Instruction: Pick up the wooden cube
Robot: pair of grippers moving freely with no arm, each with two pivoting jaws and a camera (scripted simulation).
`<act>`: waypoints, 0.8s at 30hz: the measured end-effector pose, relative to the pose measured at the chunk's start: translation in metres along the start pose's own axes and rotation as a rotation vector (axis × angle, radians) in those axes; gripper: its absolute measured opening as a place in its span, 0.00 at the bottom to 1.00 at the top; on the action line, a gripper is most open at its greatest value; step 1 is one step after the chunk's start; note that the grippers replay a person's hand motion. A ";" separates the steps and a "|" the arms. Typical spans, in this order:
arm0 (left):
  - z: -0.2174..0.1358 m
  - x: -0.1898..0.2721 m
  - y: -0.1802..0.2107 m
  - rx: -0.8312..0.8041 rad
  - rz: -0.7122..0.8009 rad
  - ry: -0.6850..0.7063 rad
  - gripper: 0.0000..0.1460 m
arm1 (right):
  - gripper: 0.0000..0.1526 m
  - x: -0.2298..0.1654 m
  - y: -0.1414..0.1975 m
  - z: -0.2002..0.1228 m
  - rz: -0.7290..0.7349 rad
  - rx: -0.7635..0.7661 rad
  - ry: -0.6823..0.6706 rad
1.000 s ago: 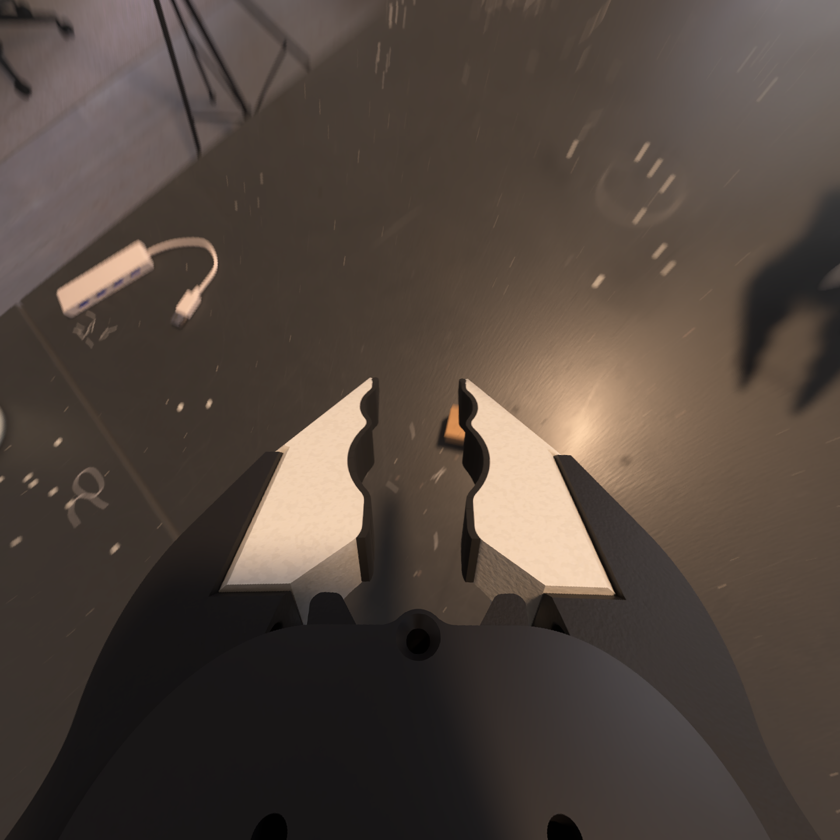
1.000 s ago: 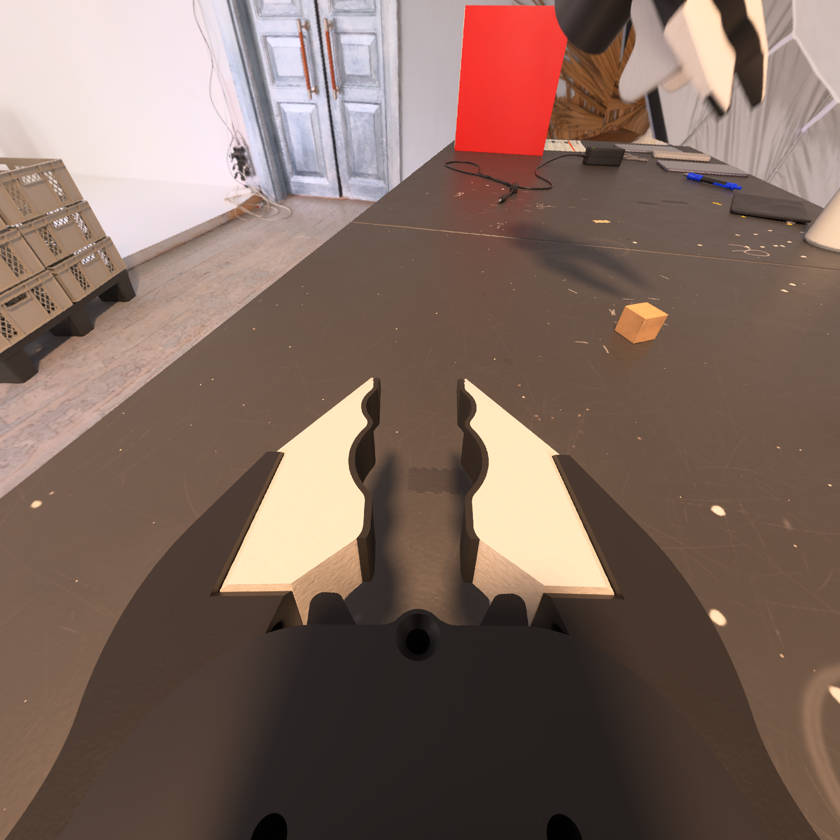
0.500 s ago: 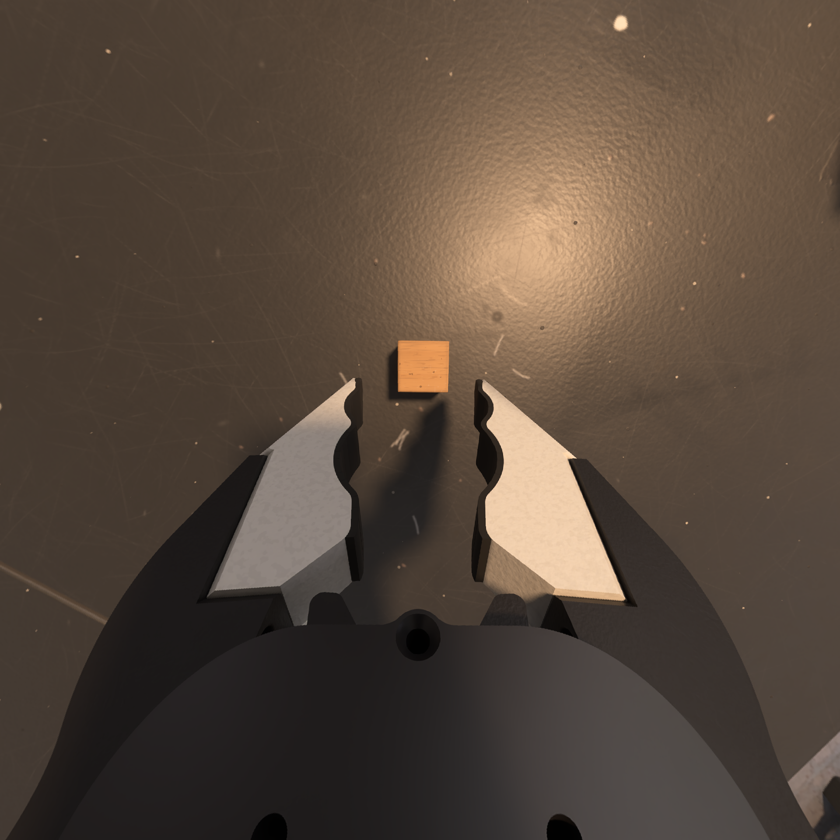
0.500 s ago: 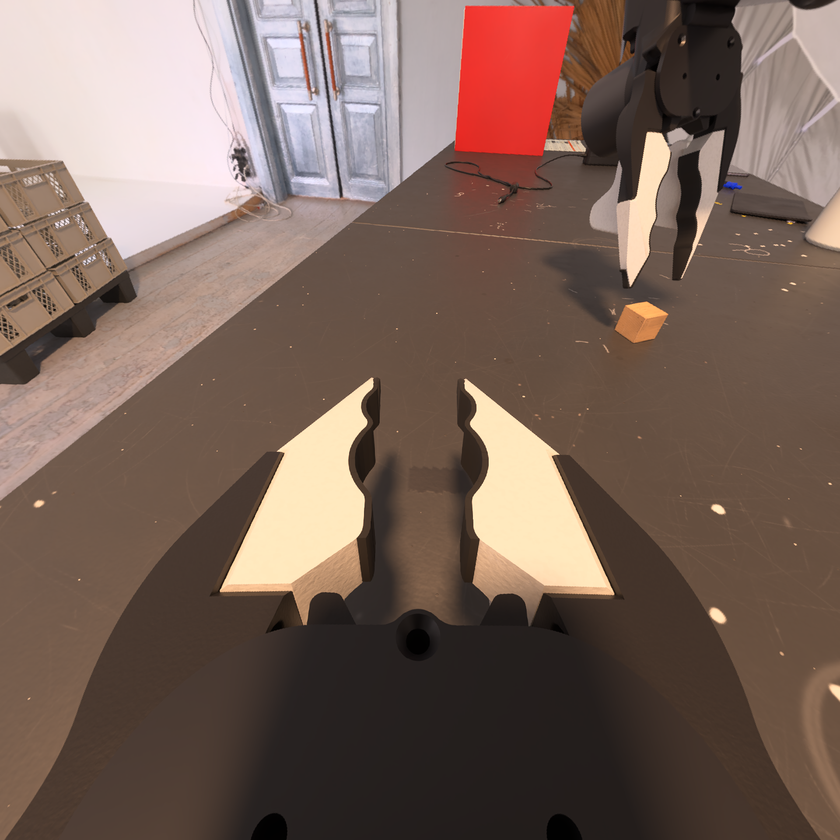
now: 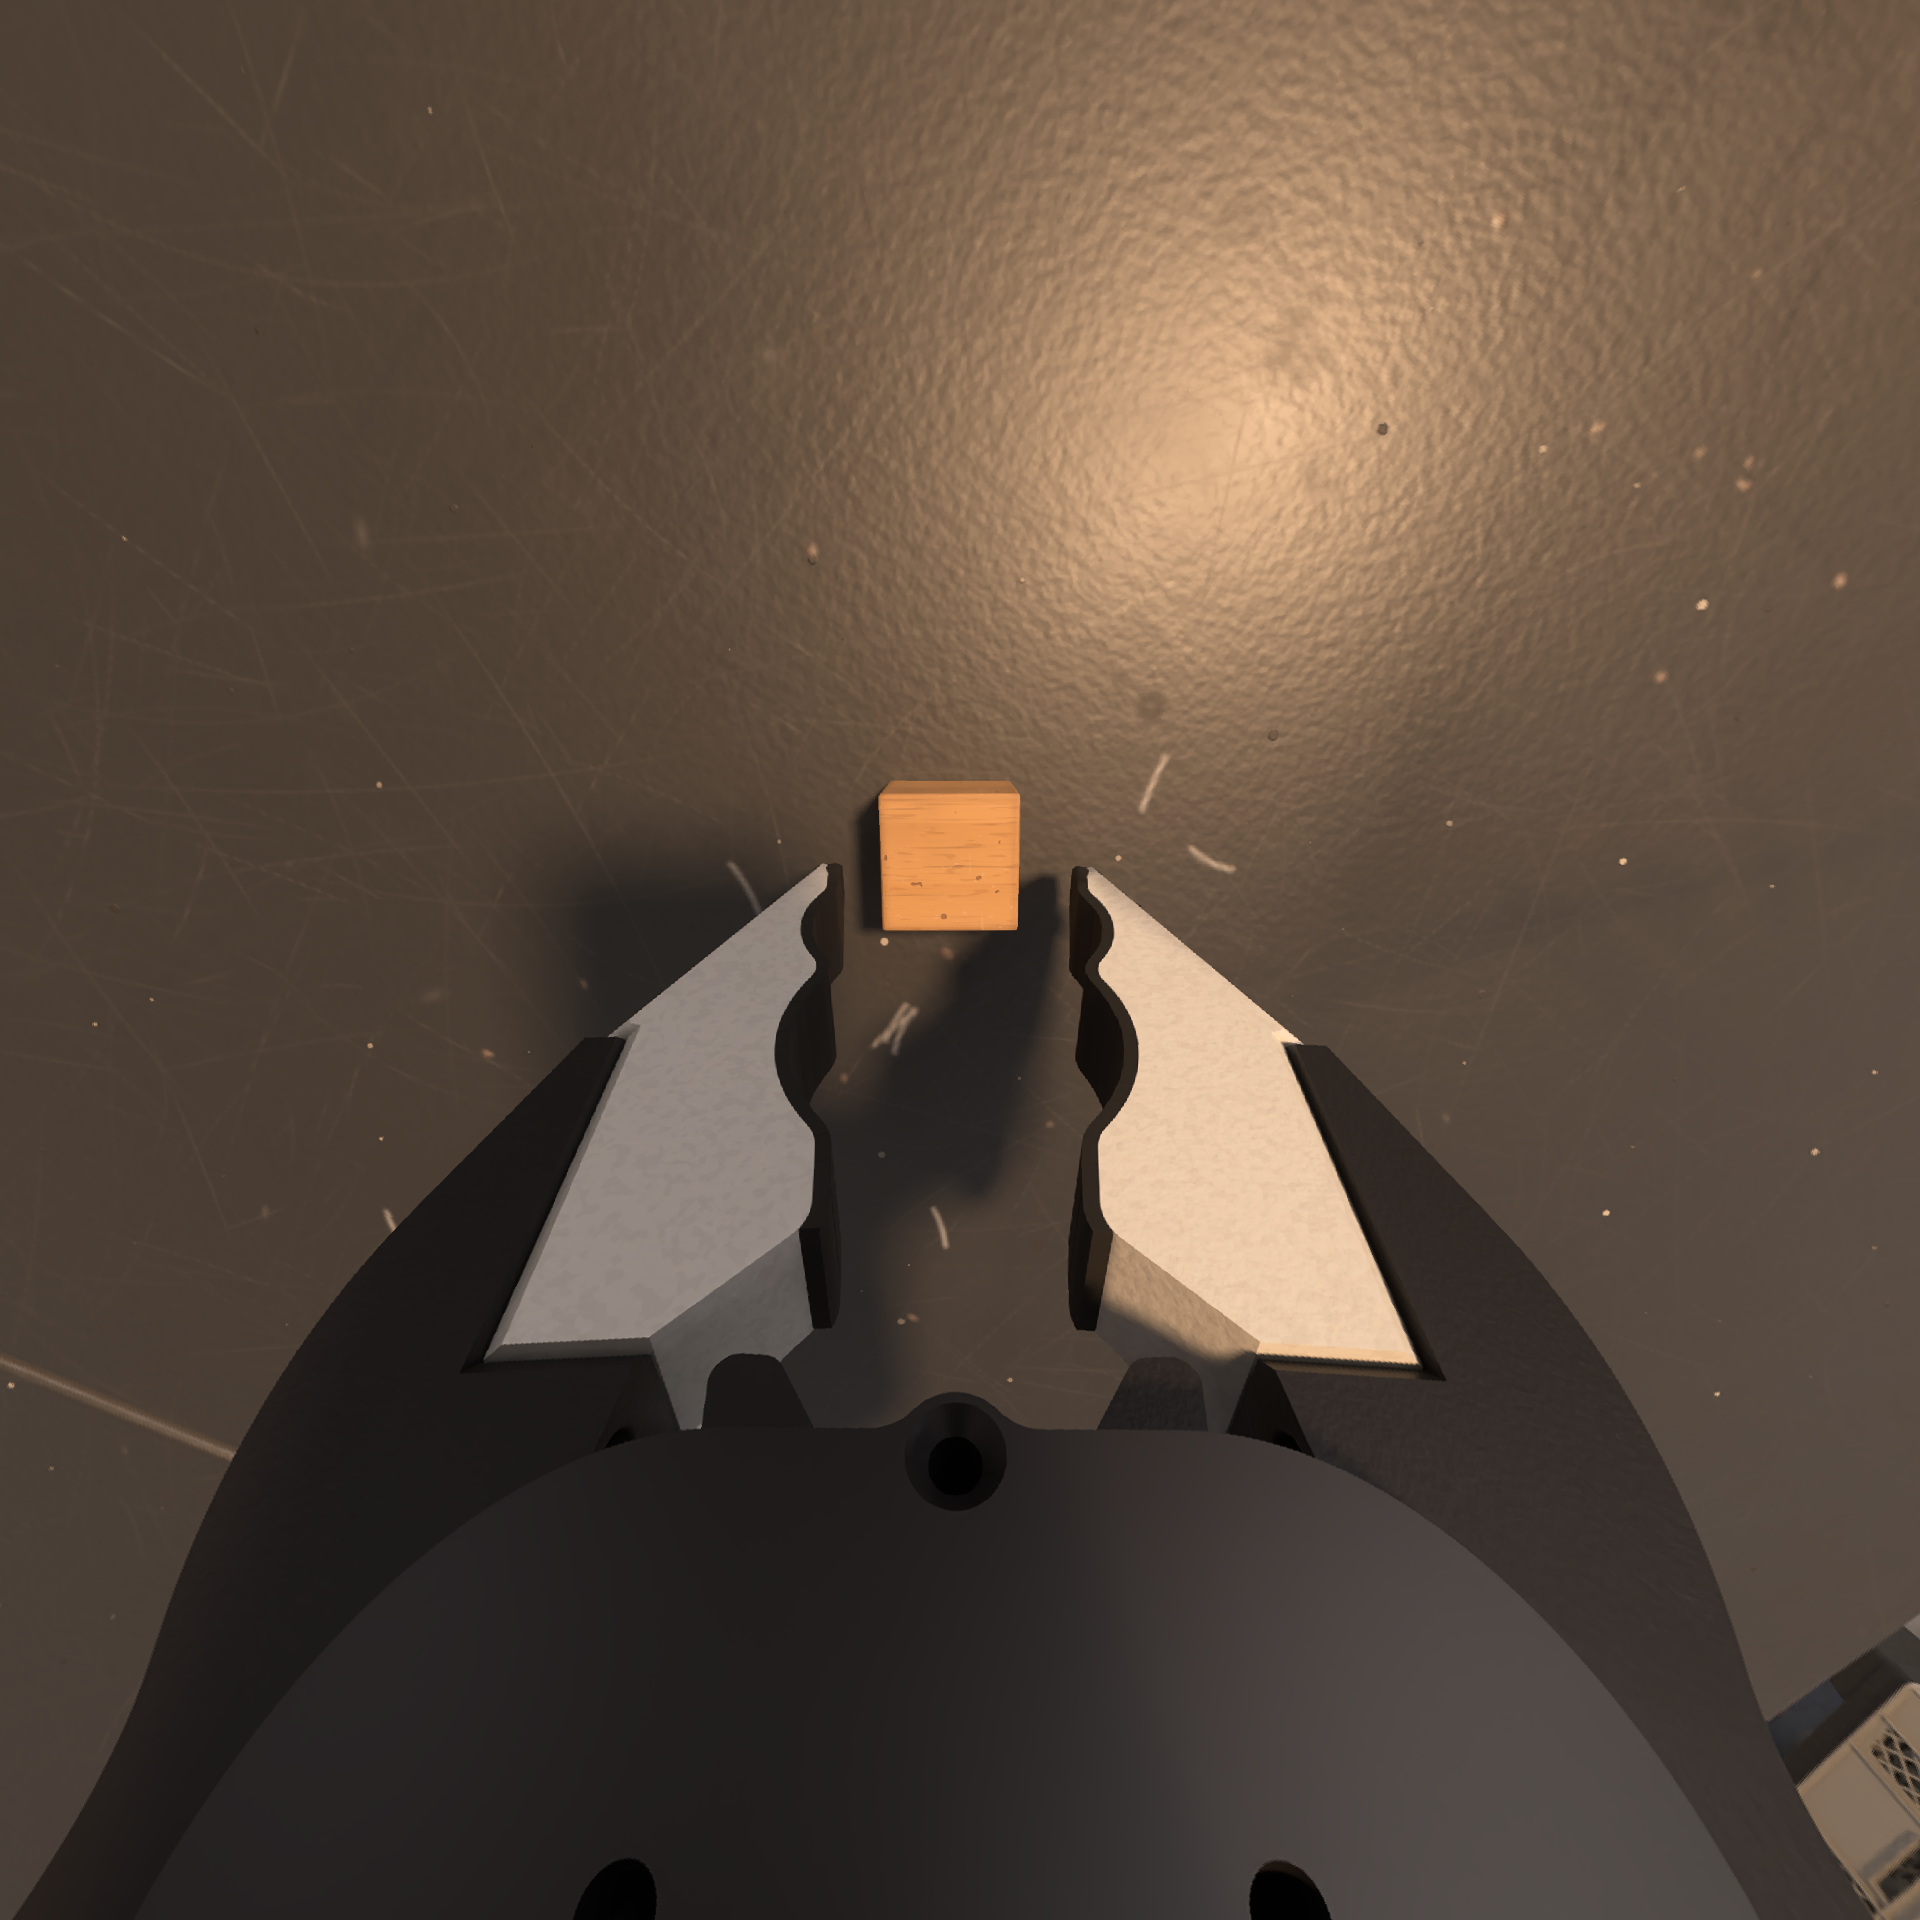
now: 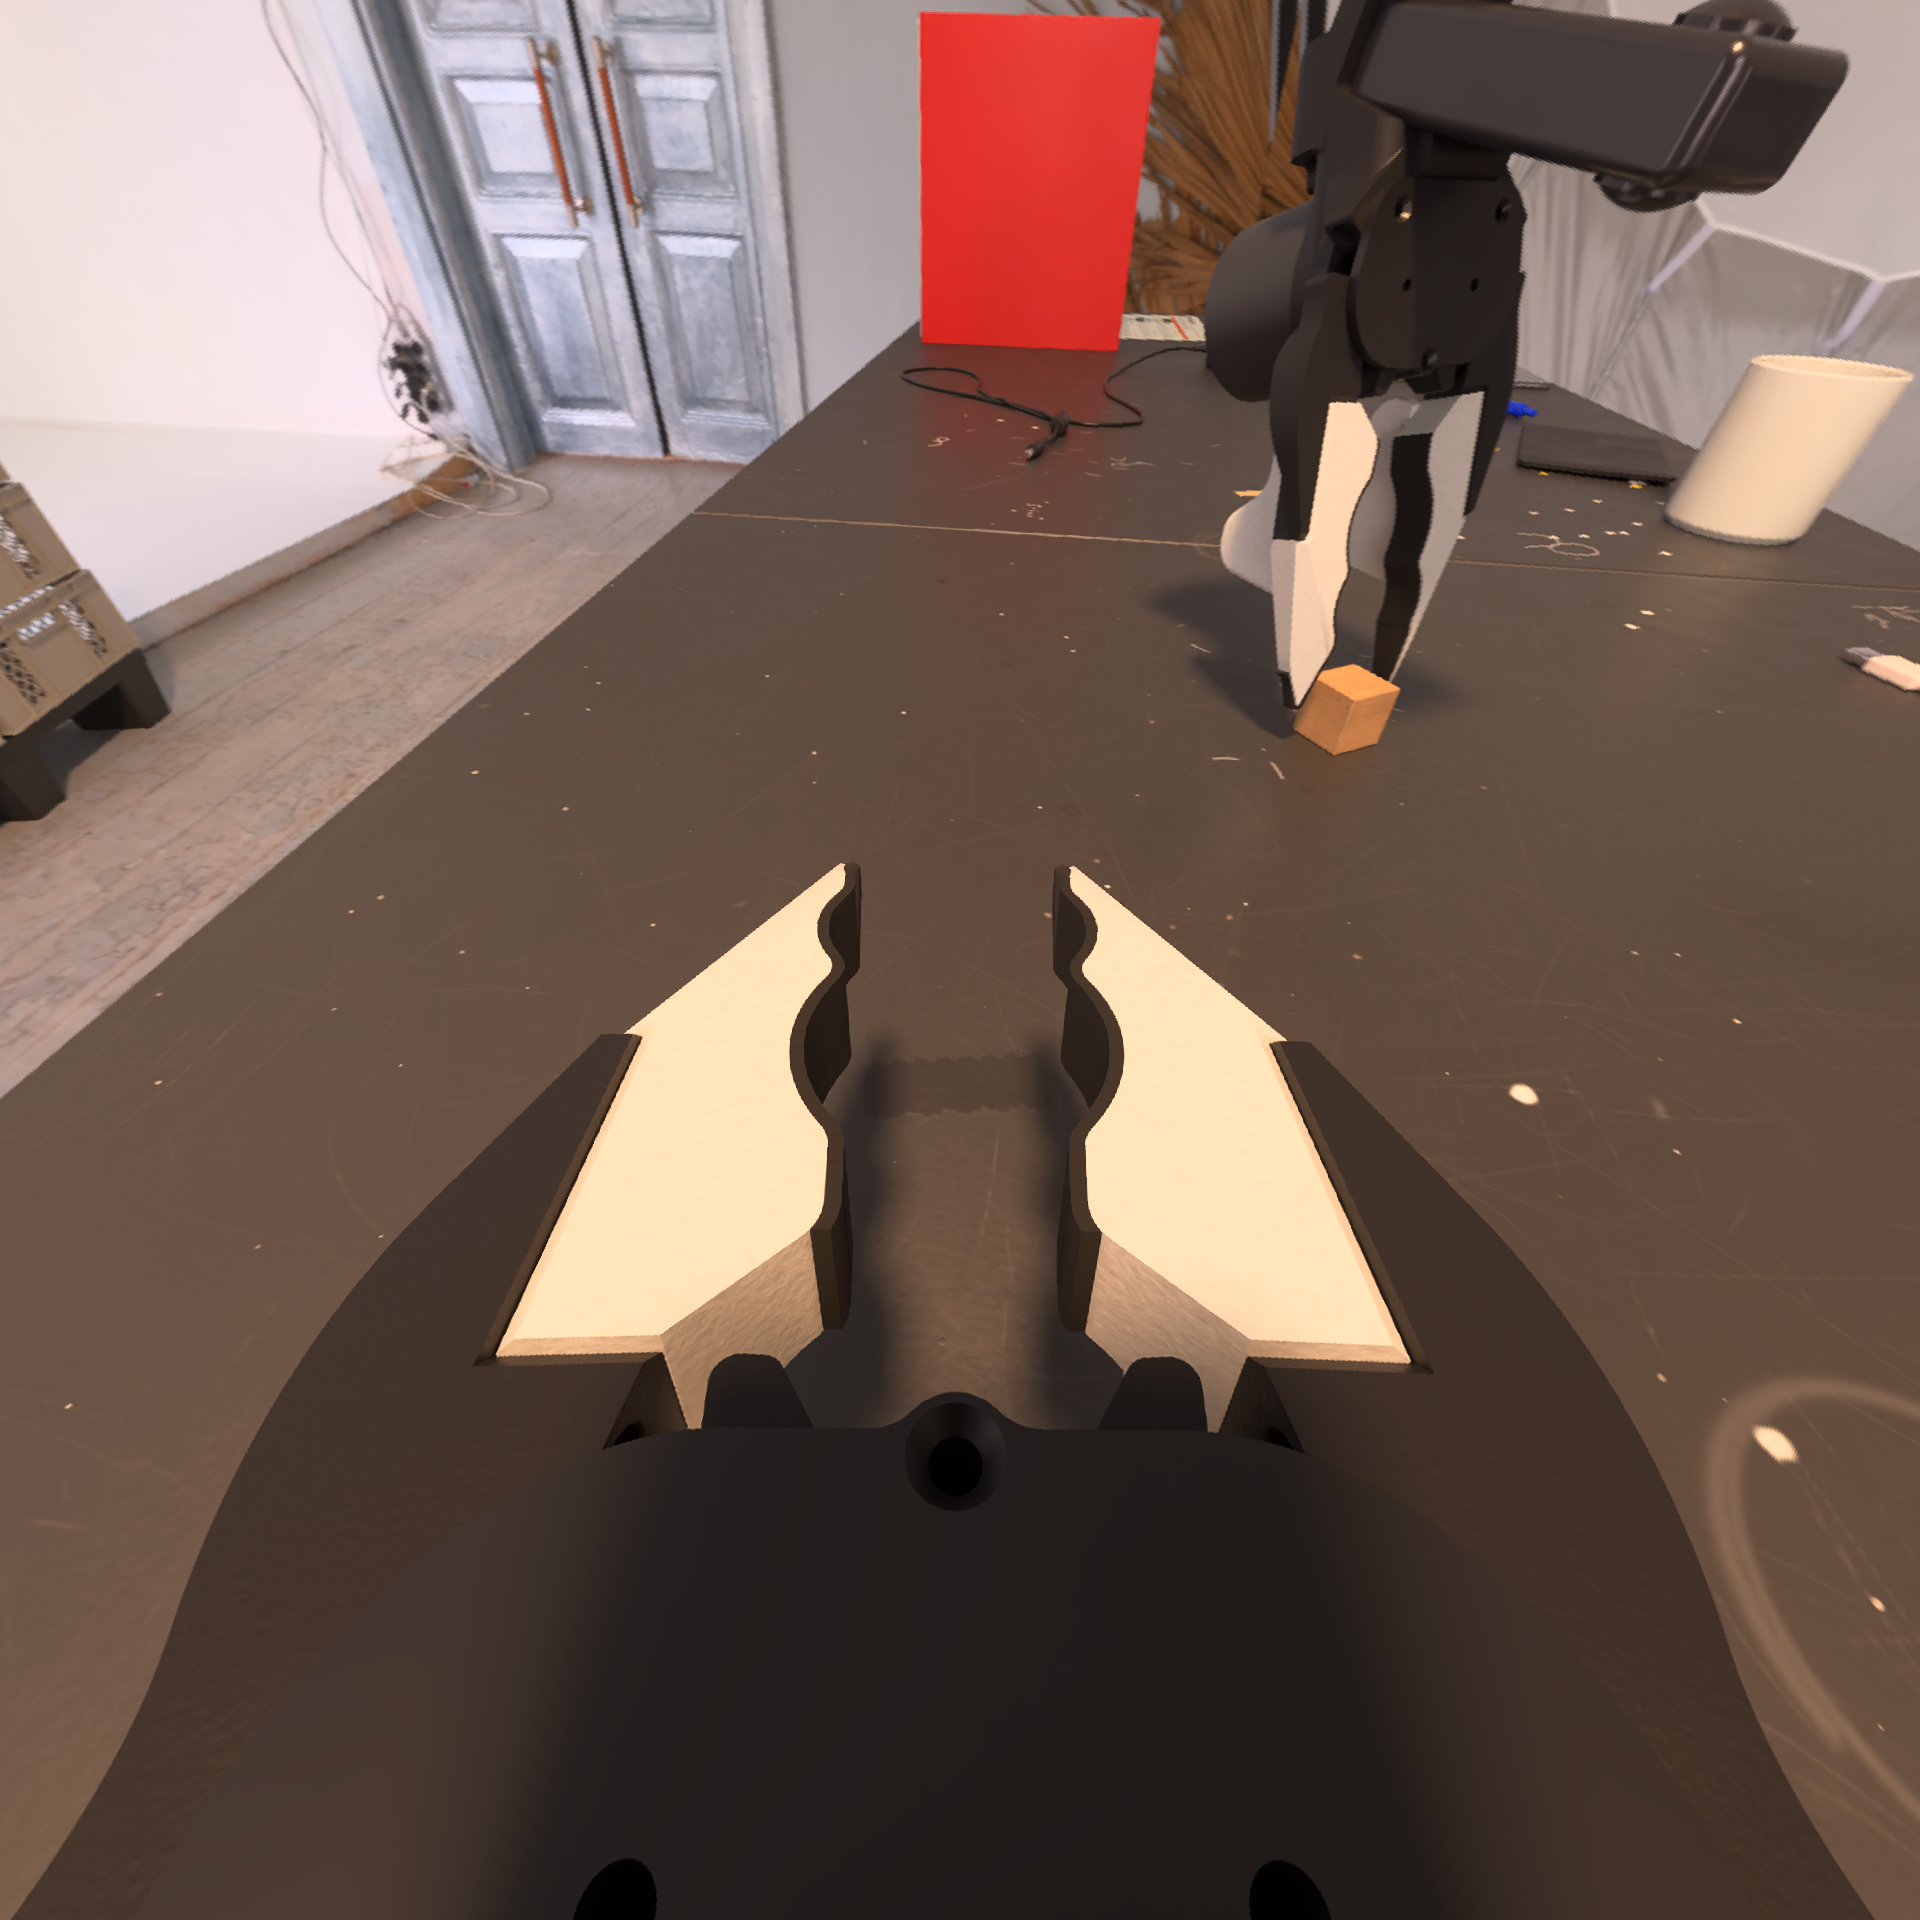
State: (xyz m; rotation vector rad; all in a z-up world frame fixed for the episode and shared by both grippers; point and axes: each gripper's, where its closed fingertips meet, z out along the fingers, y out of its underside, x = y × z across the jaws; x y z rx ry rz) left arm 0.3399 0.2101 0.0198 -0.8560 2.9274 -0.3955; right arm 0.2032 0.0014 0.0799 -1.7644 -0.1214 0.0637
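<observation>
The wooden cube [image 5: 948,857] is a small light-orange block on the dark table [image 5: 416,520]. My left gripper [image 5: 951,873] points straight down at it, open, with the cube level with the fingertips and centred in the gap, not touching either. In the right wrist view the cube [image 6: 1345,710] sits at the far right, with the left gripper [image 6: 1340,675] standing upright over it, fingertips at its sides. My right gripper [image 6: 956,883] is open and empty, low over the table, well short and left of the cube.
A red panel [image 6: 1039,177] stands at the table's far end with a black cable [image 6: 1029,416] before it. A white cylinder [image 6: 1777,447] and a dark flat item [image 6: 1595,452] lie far right. Crates [image 6: 52,644] and grey doors [image 6: 613,218] are off the table's left edge.
My left gripper has come down over the cube, which has grown larger and now sits between the fingertips. Its jaws have opened slightly wider. My right gripper has stayed still.
</observation>
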 end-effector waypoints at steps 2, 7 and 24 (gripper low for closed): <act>0.002 -0.001 0.001 -0.025 -0.010 -0.010 0.28 | 0.24 0.002 0.000 0.000 0.002 -0.004 0.016; 0.003 0.000 0.000 -0.038 -0.002 -0.021 0.24 | 0.24 0.002 0.000 -0.001 0.005 -0.002 0.013; -0.034 -0.014 0.001 0.064 -0.043 -0.111 0.18 | 0.24 -0.001 0.002 0.001 0.004 -0.011 -0.009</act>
